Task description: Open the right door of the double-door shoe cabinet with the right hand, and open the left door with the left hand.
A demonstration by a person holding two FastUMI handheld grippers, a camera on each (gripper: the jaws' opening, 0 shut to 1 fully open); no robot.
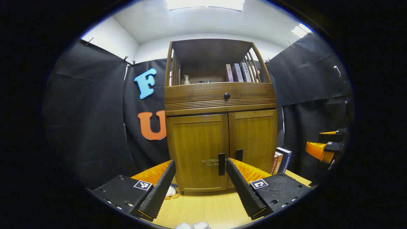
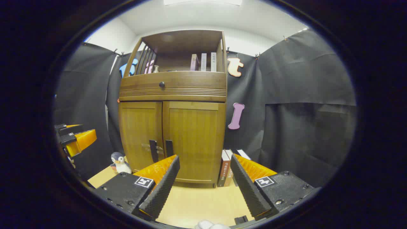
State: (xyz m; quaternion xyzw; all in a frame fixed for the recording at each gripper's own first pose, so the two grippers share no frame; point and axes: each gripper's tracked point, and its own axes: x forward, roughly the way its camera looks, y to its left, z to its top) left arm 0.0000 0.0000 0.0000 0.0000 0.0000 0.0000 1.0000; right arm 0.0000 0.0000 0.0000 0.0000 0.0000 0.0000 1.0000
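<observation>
Left gripper [image 1: 200,179] is held wide apart, nothing gripped; same for the right gripper [image 2: 205,178]. The cabinet [image 2: 173,127] is seen straight ahead, both doors shut. A penguin toy [image 1: 170,191] is half blocked by a finger.

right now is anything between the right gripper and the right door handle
Nothing visible. The right gripper is open over bare tabletop, and the right door handle is unobstructed; the books stand off to the side.

penguin toy [image 2: 120,162] on table [image 2: 197,203] | books [image 2: 226,171] upright | bottle [image 1: 186,79] on shelf
</observation>
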